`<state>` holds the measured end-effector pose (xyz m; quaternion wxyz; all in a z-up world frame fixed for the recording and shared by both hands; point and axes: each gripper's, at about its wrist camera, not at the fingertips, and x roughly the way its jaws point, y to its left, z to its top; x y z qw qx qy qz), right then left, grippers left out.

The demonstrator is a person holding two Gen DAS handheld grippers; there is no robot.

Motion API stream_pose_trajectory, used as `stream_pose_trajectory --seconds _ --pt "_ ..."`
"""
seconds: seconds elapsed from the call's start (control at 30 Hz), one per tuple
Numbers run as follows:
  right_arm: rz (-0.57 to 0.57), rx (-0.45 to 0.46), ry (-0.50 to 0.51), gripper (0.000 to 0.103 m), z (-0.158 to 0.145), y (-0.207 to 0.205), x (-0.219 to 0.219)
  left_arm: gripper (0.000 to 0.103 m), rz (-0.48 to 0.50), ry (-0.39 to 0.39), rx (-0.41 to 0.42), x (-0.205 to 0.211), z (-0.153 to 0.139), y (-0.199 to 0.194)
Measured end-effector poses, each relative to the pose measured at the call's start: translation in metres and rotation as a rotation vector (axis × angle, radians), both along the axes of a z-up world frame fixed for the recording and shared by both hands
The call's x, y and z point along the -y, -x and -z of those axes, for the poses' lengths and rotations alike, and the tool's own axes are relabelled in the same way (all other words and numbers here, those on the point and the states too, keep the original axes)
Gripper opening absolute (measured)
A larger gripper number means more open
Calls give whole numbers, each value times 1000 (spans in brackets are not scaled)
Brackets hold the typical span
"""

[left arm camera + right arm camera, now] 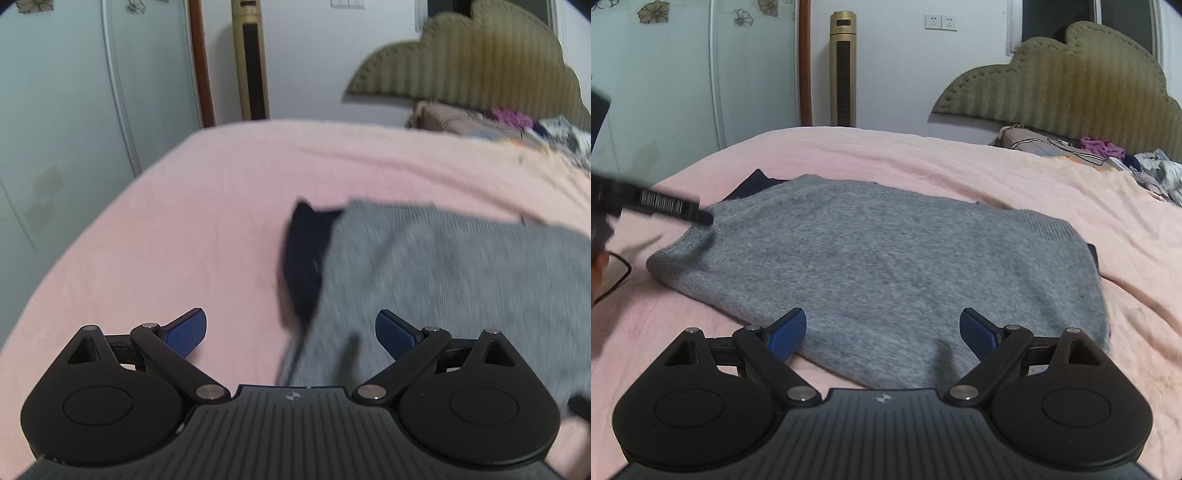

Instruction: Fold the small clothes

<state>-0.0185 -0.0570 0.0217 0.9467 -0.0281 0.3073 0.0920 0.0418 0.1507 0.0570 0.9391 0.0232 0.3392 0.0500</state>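
Both tongs wide, empty: left tongs [290, 334], right tongs [882, 330]. Folded grey knit sweater [886, 266] lies on pink bed sheet [923, 158], 12 o'clock of right tongs. Risk: dark garment [304, 254] underneath, at 10 o'clock, gets snagged and drags the fold open.

The dark garment [753, 182] lies mostly hidden under the grey sweater [886, 266]; the left view blurs, and the clothes pile [1152, 170] runs off the right edge.
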Motion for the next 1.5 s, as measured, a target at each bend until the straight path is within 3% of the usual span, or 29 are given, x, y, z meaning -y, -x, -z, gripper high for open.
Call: stream_pose_trajectory --seconds 0.13,0.27,0.43,0.73,0.9,1.3,1.5 --pt "0 4 -3 91 -1 -6 -5 97 -4 -35 11 3 -12 -26" --pt "0 14 -16 91 -4 -14 -9 97 12 -21 -8 12 -14 -56" --pt "11 6 -43 91 -3 -25 -11 95 44 -41 -75 26 5 -91" --pt "14 -23 -46 91 5 -28 -13 95 -26 -159 -114 19 31 -115" --pt "6 -16 -43 91 5 -29 -17 97 -39 -98 -129 0 32 -119" --pt "-1 -2 -21 91 5 -31 -28 97 -31 -96 -116 2 26 -114" --pt "-3 -16 -21 91 9 -32 -30 96 16 45 -53 -7 2 -104"
